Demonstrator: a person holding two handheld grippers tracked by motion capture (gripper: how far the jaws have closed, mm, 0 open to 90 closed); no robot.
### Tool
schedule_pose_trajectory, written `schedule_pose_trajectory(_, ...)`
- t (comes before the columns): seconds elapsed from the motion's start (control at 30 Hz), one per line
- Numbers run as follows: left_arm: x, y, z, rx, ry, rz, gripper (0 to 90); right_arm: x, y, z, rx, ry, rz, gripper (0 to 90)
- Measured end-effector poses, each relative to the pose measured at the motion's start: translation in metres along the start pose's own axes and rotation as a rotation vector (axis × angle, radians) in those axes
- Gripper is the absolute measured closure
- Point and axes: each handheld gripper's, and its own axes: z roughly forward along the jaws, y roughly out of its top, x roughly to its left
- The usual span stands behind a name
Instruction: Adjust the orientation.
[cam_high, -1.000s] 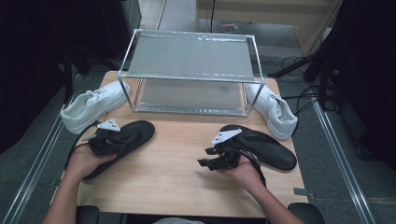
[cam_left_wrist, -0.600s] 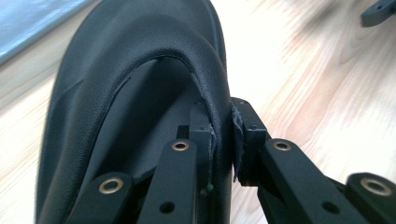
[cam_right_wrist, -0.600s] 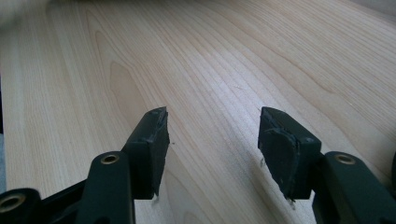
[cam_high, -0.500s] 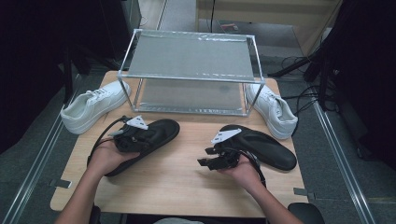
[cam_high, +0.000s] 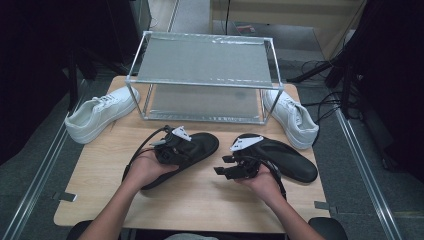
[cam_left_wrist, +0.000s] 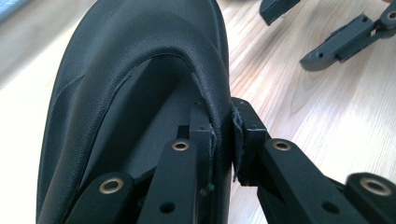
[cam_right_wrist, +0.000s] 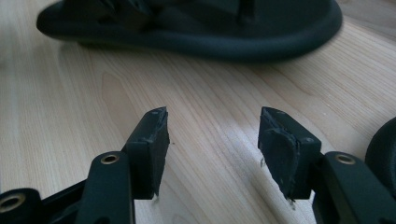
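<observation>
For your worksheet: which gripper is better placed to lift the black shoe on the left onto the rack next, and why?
Left. The left gripper already pinches that black shoe's wall between its pads, while the right gripper is open over bare table.

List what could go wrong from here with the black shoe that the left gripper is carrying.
The left gripper pinches only the thin collar edge of the black shoe, so it may slip or sag. The right gripper waits open close by; the shoe could bump it. The rack post stands just ahead.
</observation>
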Motion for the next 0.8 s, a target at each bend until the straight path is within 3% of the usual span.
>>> schedule_pose_trajectory(0.27, -0.003, -0.002, 0.023, -0.004, -0.023, -0.006, 81.6, 0.000, 0.000, 0.001, 0.003, -0.003, 0.000, 44.3)
schedule_pose_trajectory(0.4, 0.002, -0.005, 0.030, -0.026, -0.061, -0.037, 81.8, 0.000, 0.000, 0.002, 0.006, -0.001, 0.005, 44.3)
schedule_pose_trajectory(0.57, 0.001, -0.006, 0.032, -0.032, -0.063, -0.021, 81.0, 0.000, 0.000, 0.003, 0.004, 0.000, 0.000, 44.3)
schedule_pose_trajectory(0.7, 0.004, -0.010, 0.028, -0.014, -0.052, -0.032, 65.1, 0.001, 0.000, 0.001, -0.001, 0.001, 0.000, 44.3)
schedule_pose_trajectory(0.8, 0.006, -0.013, 0.015, -0.027, -0.056, -0.033, 59.0, 0.000, 0.000, 0.001, -0.005, -0.003, 0.002, 44.3)
